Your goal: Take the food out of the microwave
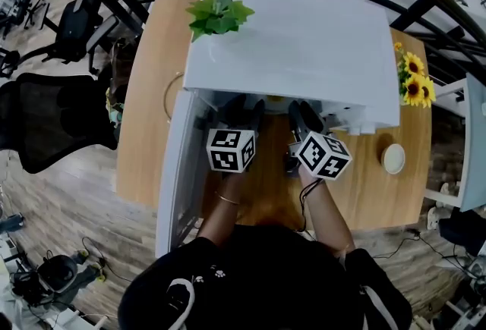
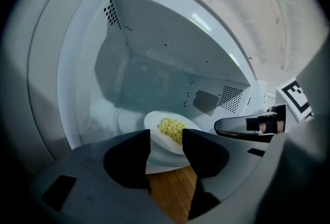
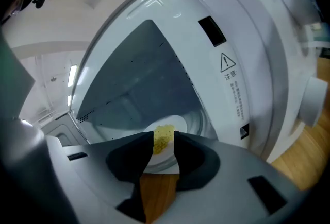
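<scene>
reach-in step, judged. left hand-held gripper (image 2: 166, 136) and right hand-held gripper (image 3: 164, 138) both released, empty, at the microwave (image 1: 304, 48) mouth. plate (image 2: 153, 121) of yellow food (image 2: 171, 128) inside, lower centre of frame, beyond the jaws. next: advance, clench on rim, keep level.

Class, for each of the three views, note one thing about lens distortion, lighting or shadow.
Head view: the wide lens bows the table edges; the microwave top is evenly bright. Left gripper view: dark corners, curved walls, a shaded cavity, yet the plate is sharp. Right gripper view: glare streaks on the microwave's front frame, a dim cavity, the same bowing.
</scene>
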`<action>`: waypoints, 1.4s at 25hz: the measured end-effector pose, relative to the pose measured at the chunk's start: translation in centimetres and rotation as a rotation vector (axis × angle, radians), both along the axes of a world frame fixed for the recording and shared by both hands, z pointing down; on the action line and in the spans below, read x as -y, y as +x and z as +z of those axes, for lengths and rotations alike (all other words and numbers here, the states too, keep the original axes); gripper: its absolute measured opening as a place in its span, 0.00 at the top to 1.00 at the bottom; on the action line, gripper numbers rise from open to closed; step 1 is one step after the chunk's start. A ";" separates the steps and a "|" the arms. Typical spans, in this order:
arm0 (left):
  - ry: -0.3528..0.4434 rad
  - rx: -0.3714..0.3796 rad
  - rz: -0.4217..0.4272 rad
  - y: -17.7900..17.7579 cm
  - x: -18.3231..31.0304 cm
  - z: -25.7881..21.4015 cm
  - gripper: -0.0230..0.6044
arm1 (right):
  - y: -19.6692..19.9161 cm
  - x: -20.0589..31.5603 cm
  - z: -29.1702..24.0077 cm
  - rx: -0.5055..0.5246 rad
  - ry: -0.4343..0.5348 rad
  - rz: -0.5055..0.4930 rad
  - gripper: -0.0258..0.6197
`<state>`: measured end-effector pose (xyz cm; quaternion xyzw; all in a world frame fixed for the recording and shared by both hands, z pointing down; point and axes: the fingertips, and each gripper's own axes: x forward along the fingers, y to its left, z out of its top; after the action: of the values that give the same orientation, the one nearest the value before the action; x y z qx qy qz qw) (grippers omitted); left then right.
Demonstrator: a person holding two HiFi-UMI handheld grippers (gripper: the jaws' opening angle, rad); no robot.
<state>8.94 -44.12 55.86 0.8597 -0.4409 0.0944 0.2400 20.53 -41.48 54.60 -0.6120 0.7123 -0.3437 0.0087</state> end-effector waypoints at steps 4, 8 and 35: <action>-0.008 0.017 -0.003 0.1 0.5 0.7 0.69 | 0.5 1.0 0.7 -0.041 -0.019 0.021 0.76; -0.013 0.027 -0.006 0.2 1.0 1.1 0.69 | 0.5 1.8 1.3 -0.091 -0.041 0.024 0.76; -0.047 -0.008 -0.004 0.7 1.8 1.9 0.69 | -0.2 3.0 3.5 -0.125 -0.159 0.088 0.68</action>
<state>9.60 -45.95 57.73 0.8533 -0.4393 0.1008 0.2622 20.31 -44.48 58.05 -0.6617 0.6542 -0.3596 -0.0694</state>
